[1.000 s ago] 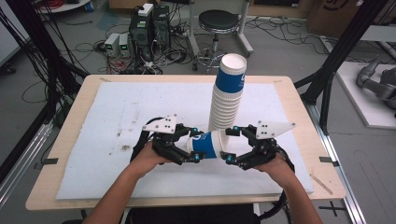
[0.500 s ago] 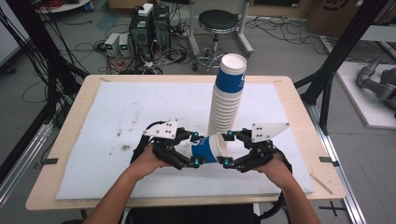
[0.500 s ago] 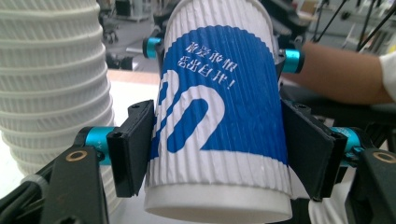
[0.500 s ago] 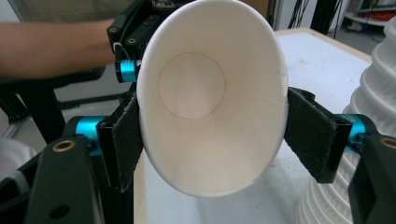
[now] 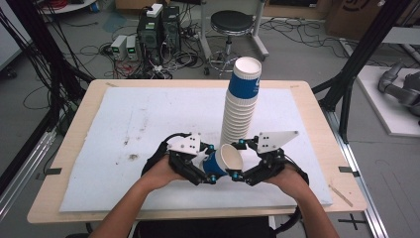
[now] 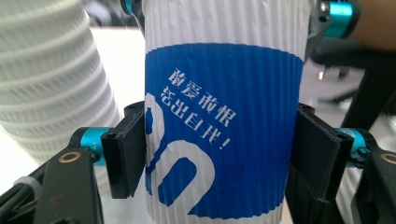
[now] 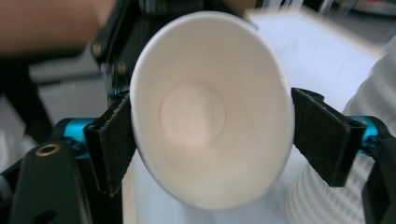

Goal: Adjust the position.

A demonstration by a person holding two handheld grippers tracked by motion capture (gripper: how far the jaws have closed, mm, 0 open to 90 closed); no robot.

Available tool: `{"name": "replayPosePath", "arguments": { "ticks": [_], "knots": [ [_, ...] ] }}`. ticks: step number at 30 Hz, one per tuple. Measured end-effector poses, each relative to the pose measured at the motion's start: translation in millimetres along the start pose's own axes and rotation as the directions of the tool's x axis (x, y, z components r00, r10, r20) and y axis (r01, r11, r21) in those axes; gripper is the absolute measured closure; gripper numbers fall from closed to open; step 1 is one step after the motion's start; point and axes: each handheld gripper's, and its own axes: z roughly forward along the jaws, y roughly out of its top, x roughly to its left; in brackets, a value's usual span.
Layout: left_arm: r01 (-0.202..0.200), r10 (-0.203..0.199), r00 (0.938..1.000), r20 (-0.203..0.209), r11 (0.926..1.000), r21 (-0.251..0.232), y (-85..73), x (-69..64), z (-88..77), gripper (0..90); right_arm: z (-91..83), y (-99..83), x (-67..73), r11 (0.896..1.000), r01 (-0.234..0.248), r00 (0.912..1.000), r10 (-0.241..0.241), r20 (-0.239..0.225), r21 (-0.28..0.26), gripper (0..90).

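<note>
A ribbed white paper cup [image 5: 218, 162] with a blue band lies on its side in the air between my two grippers, just in front of a tall stack of like cups [image 5: 241, 106]. My left gripper [image 5: 212, 163] grips the cup's body; its pads [image 6: 123, 156] touch both sides of the blue band [image 6: 219, 140]. My right gripper [image 5: 236, 158] straddles the open mouth, and the rim [image 7: 212, 18] touches both pads [image 7: 322, 135]. The jaws of both grippers have just been opening with the cup between them.
The cup stack [image 6: 51, 79] stands on a white mat [image 5: 148, 119] over a wooden table [image 5: 317, 114], close behind my hands. It also rises at the right [image 7: 373, 88] of the right gripper view. Computers, a stool and cables sit on the floor beyond.
The cup has tipped so its open mouth now faces up and toward the right gripper. Both hands have stayed in about the same place.
</note>
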Motion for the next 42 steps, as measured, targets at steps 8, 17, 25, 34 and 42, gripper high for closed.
{"name": "replayPosePath", "arguments": {
  "ticks": [8,17,25,34,42],
  "knots": [
    [0.096,-0.092,0.9954,0.027,0.9725,-0.212,-12.5,4.5,-4.2,27.4,-5.3,-1.1,-2.4,0.986,-0.091,0.9954,0.095,0.015,-0.143,18.2],
    [0.036,-0.038,0.9988,-0.03,0.9965,-0.076,-8.8,-3.3,3.6,22.3,-0.6,-1.3,-1.4,0.996,-0.034,0.9993,0.033,-0.016,-0.08,23.9],
    [0.013,-0.014,0.9997,-0.02,0.9991,-0.039,-8.0,-4.4,10.5,25.0,10.1,-1.2,1.9,1.0,0.02,0.9997,-0.019,-0.012,0.006,22.2],
    [0.045,-0.052,0.9967,-0.063,0.9937,-0.103,-10.7,-1.7,-2.1,27.5,-4.1,-2.7,0.1,0.995,-0.047,0.9985,0.049,0.025,-0.088,18.7],
    [0.087,-0.143,0.9701,-0.196,0.9598,-0.267,-26.1,2.8,-41.3,28.2,-34.0,-13.6,-7.9,0.991,-0.071,0.9919,0.082,0.097,-0.115,18.8]
  ]
}}
